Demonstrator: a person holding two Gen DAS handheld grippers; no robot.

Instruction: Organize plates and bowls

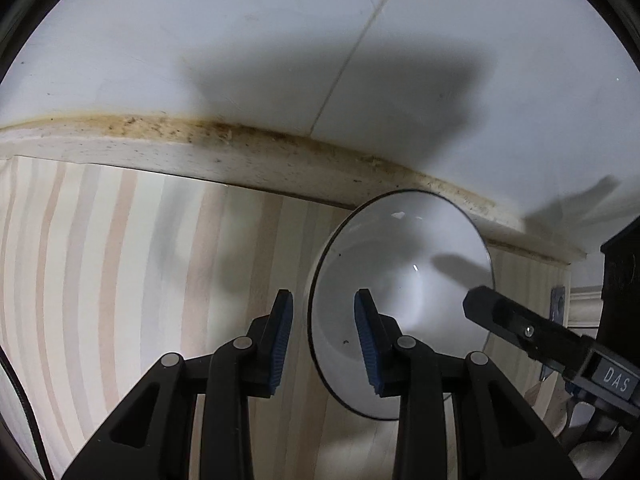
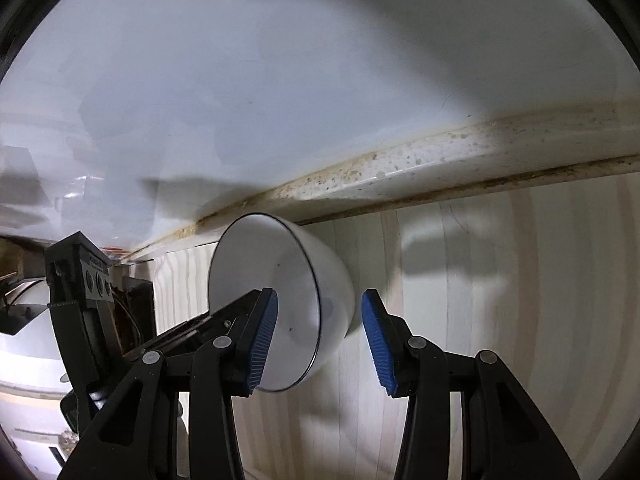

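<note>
A white bowl [image 1: 404, 280] with a thin dark rim sits on the striped wooden surface [image 1: 120, 260] near the wall. My left gripper [image 1: 324, 338] is open, its jaws straddling the bowl's near-left rim, one finger inside the bowl. In the right wrist view the same bowl [image 2: 332, 280] lies between the fingers of my right gripper [image 2: 318, 338], which is open around the bowl's rim and side. The right gripper's finger also shows in the left wrist view [image 1: 520, 324], reaching into the bowl from the right.
A white wall [image 1: 280, 40] with a stained trim strip [image 1: 240, 152] runs just behind the bowl. The left gripper's body [image 2: 88, 280] and cluttered items stand at the left of the right wrist view. Striped wood surface [image 2: 500, 300] extends to the right.
</note>
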